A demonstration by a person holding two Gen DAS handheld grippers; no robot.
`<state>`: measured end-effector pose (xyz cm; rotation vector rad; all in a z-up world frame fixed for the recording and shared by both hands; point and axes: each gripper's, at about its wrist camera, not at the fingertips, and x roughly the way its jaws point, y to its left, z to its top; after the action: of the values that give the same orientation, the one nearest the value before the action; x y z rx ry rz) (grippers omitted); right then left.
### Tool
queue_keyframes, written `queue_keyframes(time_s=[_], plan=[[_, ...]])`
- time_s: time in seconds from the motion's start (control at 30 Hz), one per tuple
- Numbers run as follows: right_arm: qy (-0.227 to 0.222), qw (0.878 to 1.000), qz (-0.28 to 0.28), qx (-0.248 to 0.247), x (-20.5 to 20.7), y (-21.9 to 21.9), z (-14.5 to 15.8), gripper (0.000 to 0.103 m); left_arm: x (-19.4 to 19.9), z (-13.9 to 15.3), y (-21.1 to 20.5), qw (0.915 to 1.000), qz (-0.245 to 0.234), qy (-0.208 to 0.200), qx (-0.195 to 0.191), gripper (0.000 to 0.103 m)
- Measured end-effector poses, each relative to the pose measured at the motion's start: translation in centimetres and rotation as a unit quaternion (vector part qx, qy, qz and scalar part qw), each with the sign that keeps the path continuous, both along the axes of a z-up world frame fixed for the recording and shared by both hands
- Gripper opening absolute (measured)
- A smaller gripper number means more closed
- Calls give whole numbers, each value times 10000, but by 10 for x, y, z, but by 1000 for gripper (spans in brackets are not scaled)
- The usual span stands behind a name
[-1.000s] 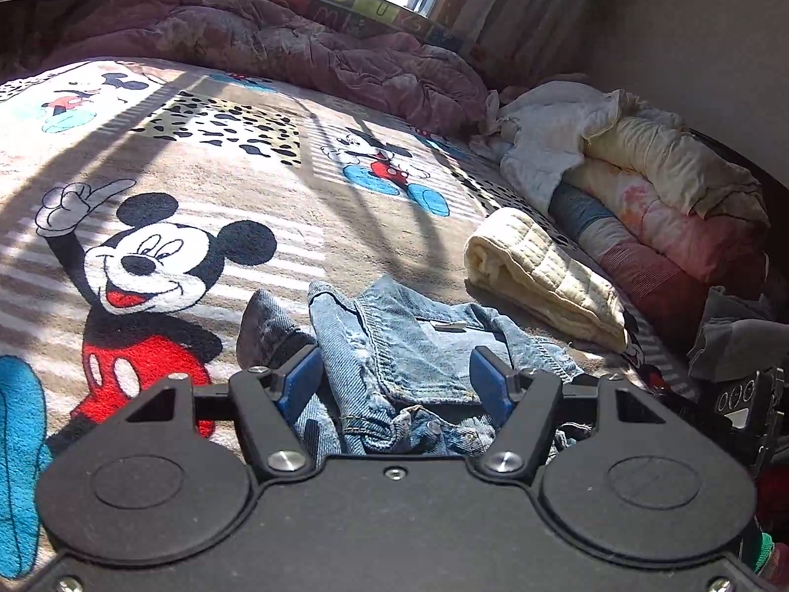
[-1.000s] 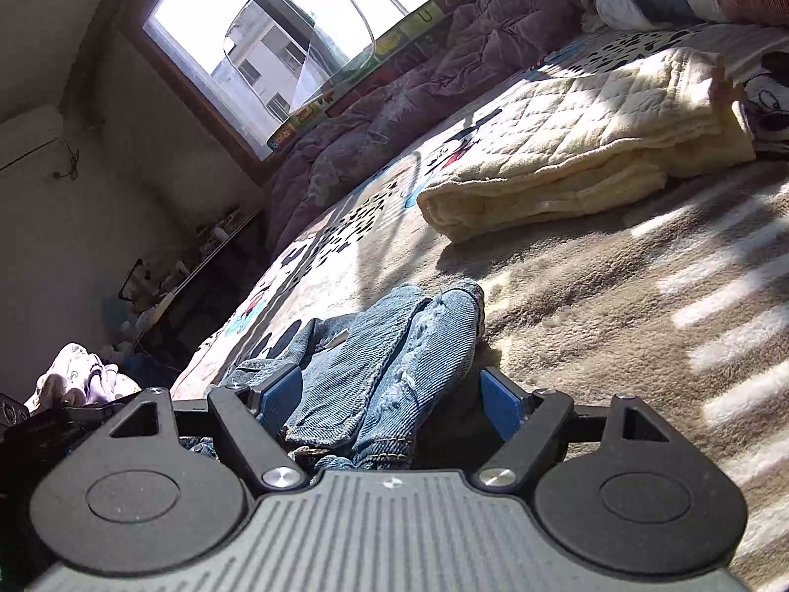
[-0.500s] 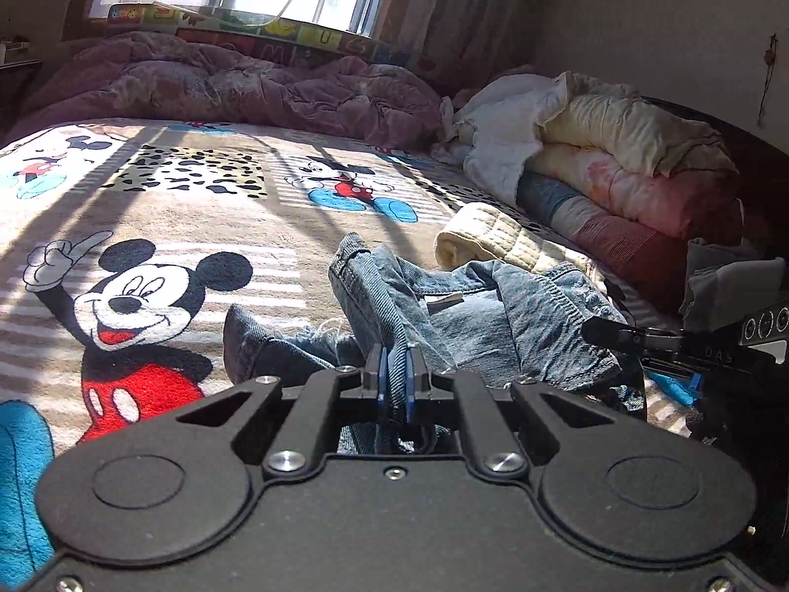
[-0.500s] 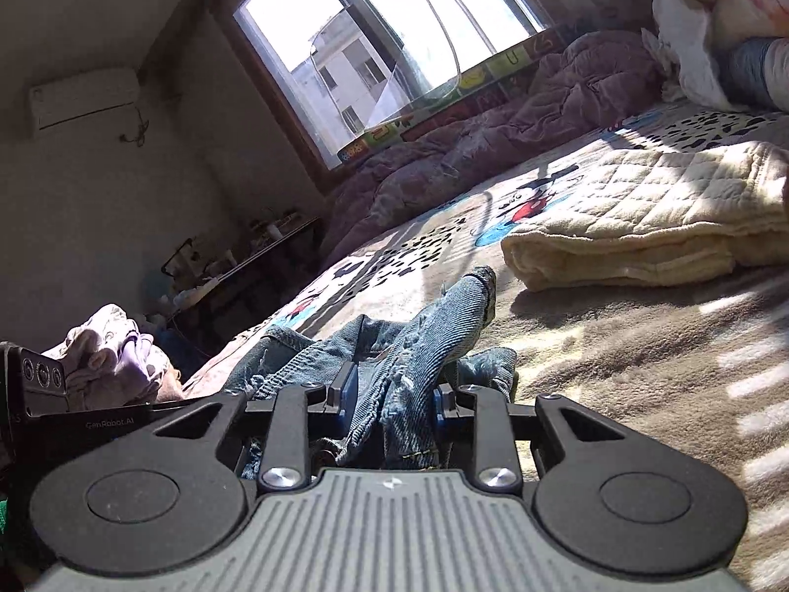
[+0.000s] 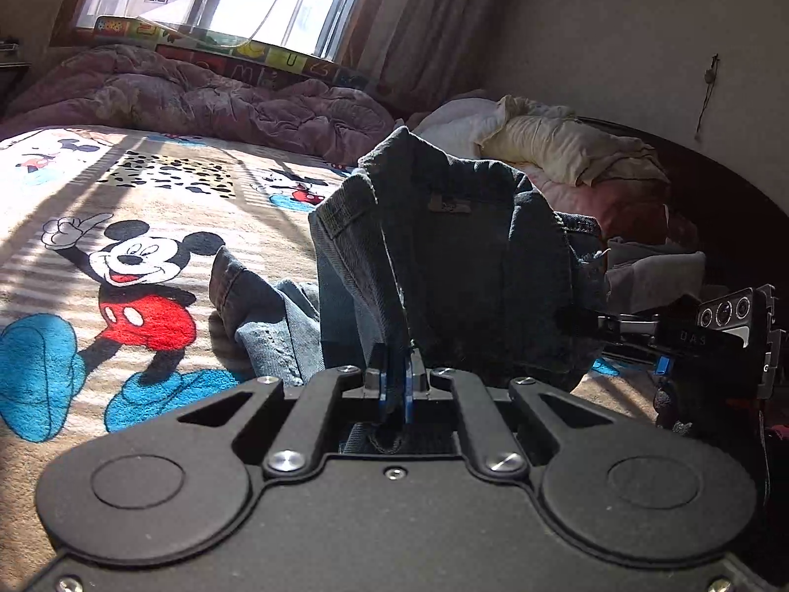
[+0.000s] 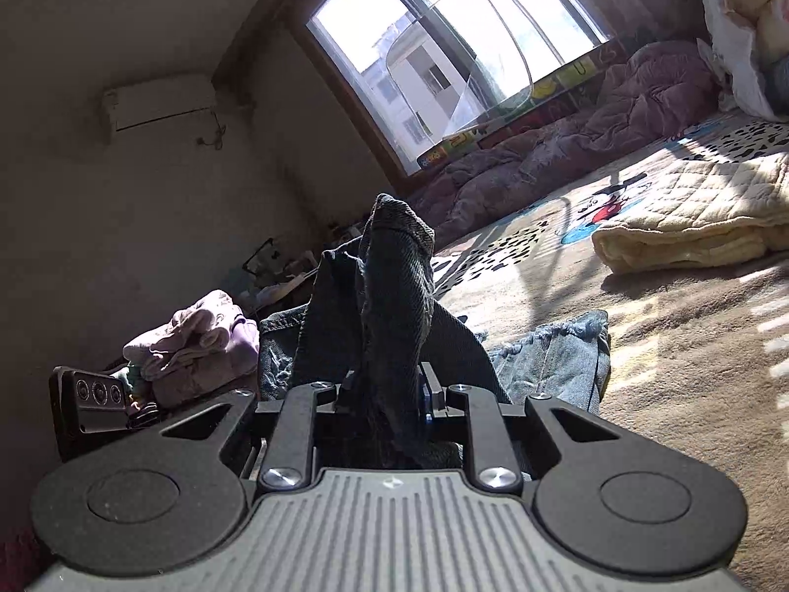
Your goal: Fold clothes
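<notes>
A pair of blue denim jeans (image 5: 458,256) hangs between my two grippers above the Mickey Mouse blanket (image 5: 123,227). My left gripper (image 5: 394,389) is shut on a fold of the jeans' waistband. My right gripper (image 6: 389,394) is shut on another bunch of the same jeans (image 6: 394,296), which rises in front of the camera. One pale leg end (image 5: 276,325) trails on the blanket. The right gripper's body (image 5: 710,330) shows at the right of the left wrist view; the left gripper's body (image 6: 93,404) shows at the left of the right wrist view.
A folded cream quilted cloth (image 6: 690,217) lies on the bed to the right. A purple duvet (image 5: 207,98) lies under the window. Stacked bedding (image 5: 557,153) sits at the headboard. A pile of lilac clothes (image 6: 197,345) lies at the left.
Both grippers went from open to shut on the jeans, then lifted them off the blanket. The denim now stands tall in front of both cameras.
</notes>
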<state>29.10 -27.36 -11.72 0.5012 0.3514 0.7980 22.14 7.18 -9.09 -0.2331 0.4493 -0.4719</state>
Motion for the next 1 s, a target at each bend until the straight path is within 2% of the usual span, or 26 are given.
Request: queue_keyframes(time_s=[0.07, 0.23, 0.33, 0.4, 0.43, 0.53, 0.63, 0.73, 0.77, 0.83, 0.93, 1.0], plan=[[27, 10000, -10, -47, -14, -3, 0, 24, -17, -2, 0, 10000, 44, 52, -59, 3], [231, 9994, -100, -251, -47, -13, -5, 35, -52, -8, 0, 9993, 149, 277, -195, 3], [468, 9975, -120, -523, -73, -22, -11, 43, -71, -14, 5, 9969, 327, 578, -415, 6], [619, 9940, -127, -898, -91, -26, -14, 53, -83, -18, 9, 9941, 466, 796, -575, 6], [693, 9915, -131, -1089, -100, -28, -16, 53, -89, -21, 11, 9923, 535, 905, -655, 7], [914, 9808, -89, -1718, -127, -36, -23, 53, -106, -28, 20, 9845, 784, 1208, -998, 21], [1165, 9732, -48, -1979, -153, -50, -31, 53, -119, -36, 33, 9690, 1080, 1509, -1630, 50], [1422, 9735, -78, -1791, -168, -68, -33, 62, -130, -45, 39, 9522, 1186, 1751, -2204, 60], [1459, 9758, -146, -1624, -172, -75, -32, 67, -133, -48, 39, 9467, 1185, 1843, -2360, 65], [1524, 9803, -266, -1229, -175, -84, -31, 73, -134, -56, 31, 9389, 1105, 2063, -2524, 70], [1581, 9840, -382, -723, -167, -83, -33, 74, -132, -67, 7, 9371, 975, 2386, -2354, 72], [1678, 9835, -471, -488, -158, -75, -38, 74, -130, -70, -12, 9469, 1019, 2313, -1985, 72]])
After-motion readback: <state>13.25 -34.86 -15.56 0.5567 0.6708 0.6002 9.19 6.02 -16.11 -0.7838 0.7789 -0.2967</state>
